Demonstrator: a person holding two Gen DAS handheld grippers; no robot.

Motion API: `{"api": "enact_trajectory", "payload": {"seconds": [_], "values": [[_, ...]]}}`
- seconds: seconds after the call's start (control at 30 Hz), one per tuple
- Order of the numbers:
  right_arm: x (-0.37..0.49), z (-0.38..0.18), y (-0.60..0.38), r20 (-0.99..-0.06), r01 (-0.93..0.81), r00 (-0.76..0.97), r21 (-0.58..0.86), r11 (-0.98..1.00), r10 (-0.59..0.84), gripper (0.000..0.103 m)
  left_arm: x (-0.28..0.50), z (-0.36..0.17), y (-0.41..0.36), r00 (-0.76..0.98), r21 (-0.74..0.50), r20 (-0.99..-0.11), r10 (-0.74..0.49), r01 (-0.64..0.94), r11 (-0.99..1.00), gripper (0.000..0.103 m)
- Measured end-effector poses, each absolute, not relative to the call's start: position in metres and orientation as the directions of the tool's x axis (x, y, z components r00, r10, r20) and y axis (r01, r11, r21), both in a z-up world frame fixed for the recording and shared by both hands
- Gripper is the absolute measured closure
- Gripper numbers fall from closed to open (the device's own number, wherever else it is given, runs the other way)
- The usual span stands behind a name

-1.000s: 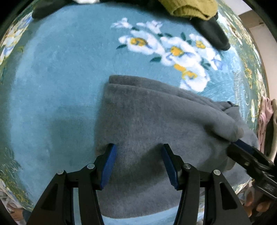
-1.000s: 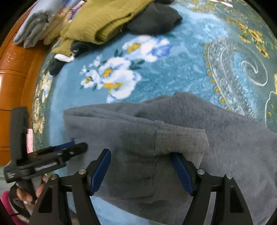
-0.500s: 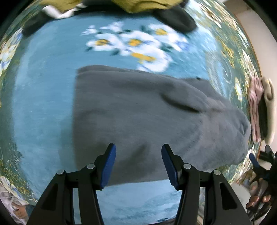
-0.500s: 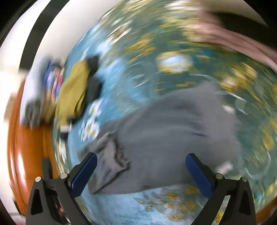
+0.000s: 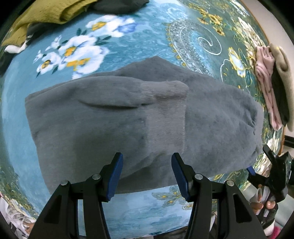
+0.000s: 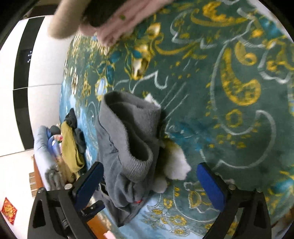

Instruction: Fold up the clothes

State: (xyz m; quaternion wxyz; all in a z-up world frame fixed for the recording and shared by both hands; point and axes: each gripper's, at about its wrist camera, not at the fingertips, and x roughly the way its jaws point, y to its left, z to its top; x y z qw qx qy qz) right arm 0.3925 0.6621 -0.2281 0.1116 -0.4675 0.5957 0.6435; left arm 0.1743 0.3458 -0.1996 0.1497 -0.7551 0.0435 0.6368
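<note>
the grey garment (image 5: 139, 117) is laid folded on a teal floral blanket (image 5: 128, 42), with its ribbed cuff (image 5: 166, 103) turned across the top layer. in the right wrist view the same grey garment (image 6: 128, 139) is seen end-on, its ribbed hem standing open near the blanket's edge.

the left gripper (image 5: 146, 172) is held above the near edge of the garment, pointing steeply downward. its jaws are set partly apart; the blue pads (image 5: 116, 174) are seen over the fabric, and nothing is pinched between them. whether the pads touch the cloth cannot be told.

the right gripper (image 6: 154, 182) is positioned at the garment's end. its jaws are spread wide and have just been narrowing slightly after a full spread; the lower part of the garment is seen in the gap between them, and it is pressed by neither pad. in the left wrist view the right gripper (image 5: 257, 171) is seen at the far right, beside the garment's corner, held by a hand (image 5: 262, 200).

an olive-green garment (image 5: 49, 12) is piled with dark clothes at the blanket's far end, well apart from the grey garment. a folded stack of pink and beige items (image 5: 273, 86) is placed near the blanket's right edge.
</note>
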Motion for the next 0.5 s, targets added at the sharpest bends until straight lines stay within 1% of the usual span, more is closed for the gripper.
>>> {"api": "enact_trajectory", "payload": {"seconds": [0.03, 0.07, 0.1, 0.13, 0.2, 0.27, 0.37, 0.47, 0.5], "values": [[0.387, -0.232, 0.663, -0.725, -0.69, -0.539, 0.672, -0.269, -0.428, 0.013, 0.173, -0.201, 0.348, 0.188, -0.165, -0.975, 0.119, -0.255, -0.953, 0.047], [0.383, -0.235, 0.662, -0.717, -0.682, -0.535, 0.679, -0.273, -0.446, 0.019, 0.172, -0.202, 0.351, 0.189, -0.158, -0.976, 0.111, -0.255, -0.954, 0.047], [0.38, -0.236, 0.662, -0.71, -0.676, -0.528, 0.683, -0.277, -0.466, 0.029, 0.171, -0.203, 0.353, 0.191, -0.15, -0.976, 0.102, -0.257, -0.955, 0.047], [0.378, -0.237, 0.661, -0.704, -0.67, -0.519, 0.688, -0.28, -0.485, 0.034, 0.17, -0.205, 0.355, 0.194, -0.145, -0.976, 0.095, -0.259, -0.955, 0.047], [0.374, -0.237, 0.66, -0.686, -0.657, -0.51, 0.7, -0.28, -0.519, 0.055, 0.169, -0.208, 0.358, 0.2, -0.135, -0.976, 0.083, -0.258, -0.957, 0.047], [0.374, -0.232, 0.662, -0.673, -0.639, -0.53, 0.717, -0.278, -0.516, 0.063, 0.167, -0.21, 0.361, 0.206, -0.13, -0.975, 0.078, -0.252, -0.959, 0.047], [0.369, -0.228, 0.667, -0.661, -0.627, -0.548, 0.73, -0.271, -0.513, 0.069, 0.166, -0.212, 0.367, 0.211, -0.126, -0.975, 0.074, -0.246, -0.961, 0.047], [0.358, -0.233, 0.668, -0.678, -0.653, -0.511, 0.706, -0.274, -0.529, 0.085, 0.165, -0.211, 0.374, 0.212, -0.122, -0.975, 0.068, -0.251, -0.96, 0.047], [0.354, -0.23, 0.668, -0.68, -0.647, -0.502, 0.706, -0.29, -0.534, 0.087, 0.164, -0.21, 0.376, 0.21, -0.126, -0.975, 0.073, -0.252, -0.96, 0.047]]}}
